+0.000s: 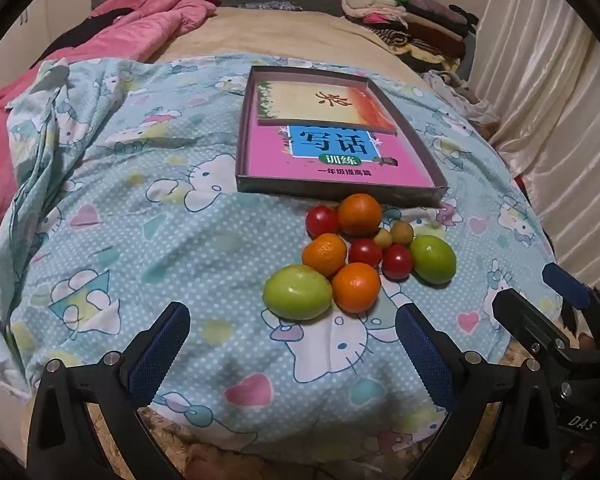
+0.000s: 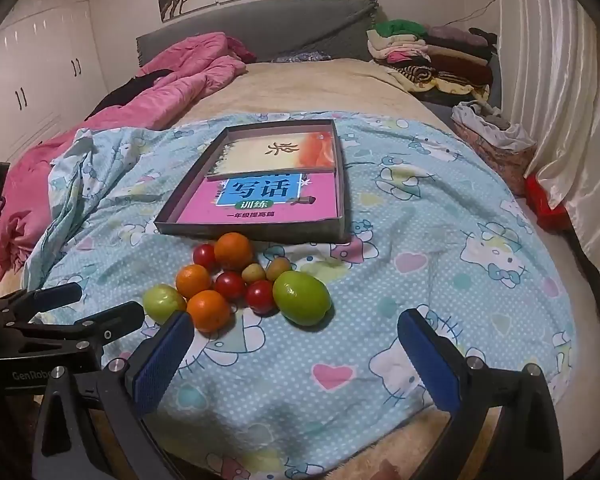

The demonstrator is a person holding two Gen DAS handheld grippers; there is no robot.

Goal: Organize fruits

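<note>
- The left gripper (image 1: 292,344) is wide open and holds nothing; its two blue pads stand at the lower part of the left wrist view, above the cartoon-cat bedsheet (image 1: 140,220).
- The right gripper (image 2: 296,354) is also wide open and empty, low in the right wrist view.
- The fruits lie together in one pile on the sheet, at the centre of both views, just below the shallow cardboard box (image 1: 436,196).
- In the pile I see three oranges, one near the box (image 1: 359,214), three red cherry tomatoes (image 1: 365,252), two green fruits, one at the left (image 1: 298,292) and one at the right (image 1: 433,259), and two small yellowish fruits (image 1: 402,233).
- The box holds a pink workbook (image 1: 268,160) with a paler book over its far part.
- A pink quilt (image 2: 172,80) is in the upper left, and folded clothes (image 2: 432,56) are in the upper right.
</note>
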